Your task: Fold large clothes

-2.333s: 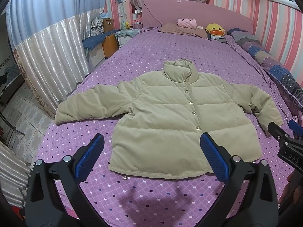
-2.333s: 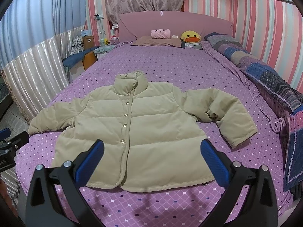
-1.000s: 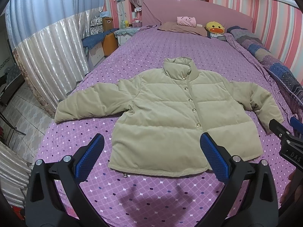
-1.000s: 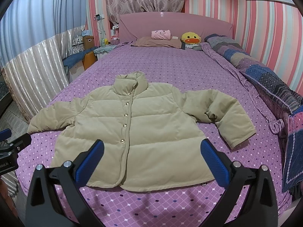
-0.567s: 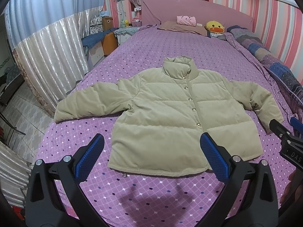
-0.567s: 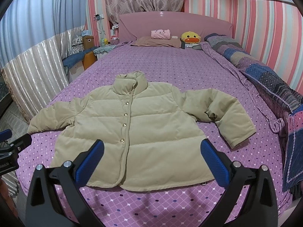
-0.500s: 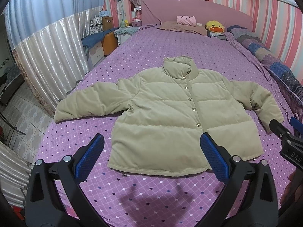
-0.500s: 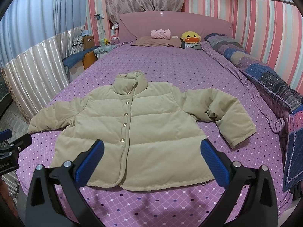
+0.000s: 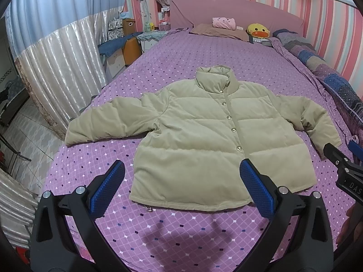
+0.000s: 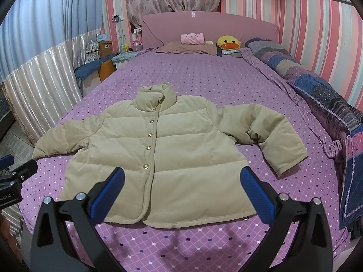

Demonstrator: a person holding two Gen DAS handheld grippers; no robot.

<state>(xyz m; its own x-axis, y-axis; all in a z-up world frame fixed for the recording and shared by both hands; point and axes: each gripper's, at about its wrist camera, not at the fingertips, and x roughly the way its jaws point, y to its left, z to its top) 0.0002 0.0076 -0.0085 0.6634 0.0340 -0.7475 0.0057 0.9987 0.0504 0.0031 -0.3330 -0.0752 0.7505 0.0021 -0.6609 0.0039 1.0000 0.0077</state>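
Observation:
A beige puffer jacket (image 9: 204, 131) lies flat and buttoned on the purple bed, collar toward the headboard, both sleeves spread out; it also shows in the right wrist view (image 10: 172, 149). My left gripper (image 9: 181, 176) is open and empty, held above the bed near the jacket's hem. My right gripper (image 10: 181, 181) is open and empty, also above the hem. The right gripper shows at the right edge of the left wrist view (image 9: 340, 167). The left gripper shows at the left edge of the right wrist view (image 10: 15, 176).
The purple diamond-pattern bedspread (image 9: 181, 226) covers the bed. A patchwork quilt (image 10: 317, 86) lies rolled along the right side. A pillow, a pink cushion and a yellow duck toy (image 10: 228, 42) sit by the headboard. Curtains and a bedside cabinet (image 9: 131, 47) stand left.
Almost nothing has changed. Both grippers hover open in nearly the same place and the jacket has not moved.

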